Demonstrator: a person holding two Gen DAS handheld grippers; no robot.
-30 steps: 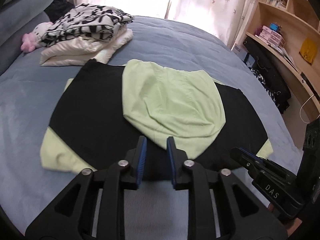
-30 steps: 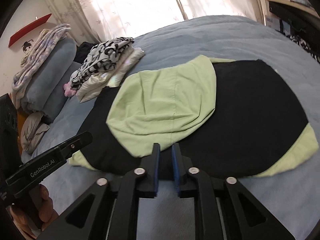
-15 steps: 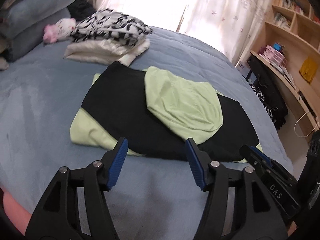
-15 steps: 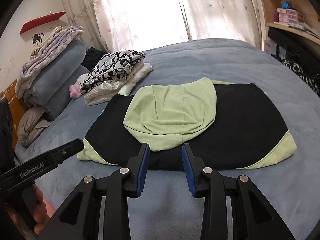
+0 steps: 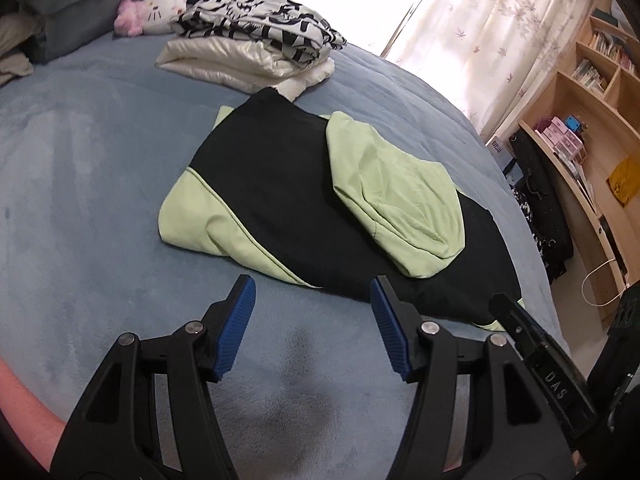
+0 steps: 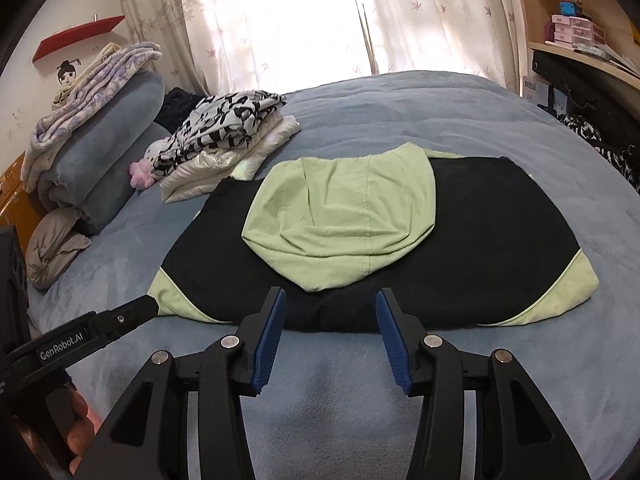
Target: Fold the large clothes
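Note:
A black and light-green hooded garment (image 5: 280,192) lies folded flat on the blue bed, its green hood (image 5: 400,192) laid on top. It also shows in the right wrist view (image 6: 480,240), with the hood (image 6: 340,216) in the middle. My left gripper (image 5: 312,300) is open and empty, just in front of the garment's near edge. My right gripper (image 6: 330,312) is open and empty, at the near edge below the hood. Neither touches the cloth.
A stack of folded clothes (image 5: 256,40) with a patterned black-and-white piece on top sits at the far side, next to a plush toy (image 5: 152,8). Rolled blankets and pillows (image 6: 96,152) lie at the left. Wooden shelves (image 5: 592,128) stand to the right of the bed (image 5: 80,160).
Both grippers were shut low at the garment's near edge; they have opened, let go and pulled back and up from it. The garment lies still.

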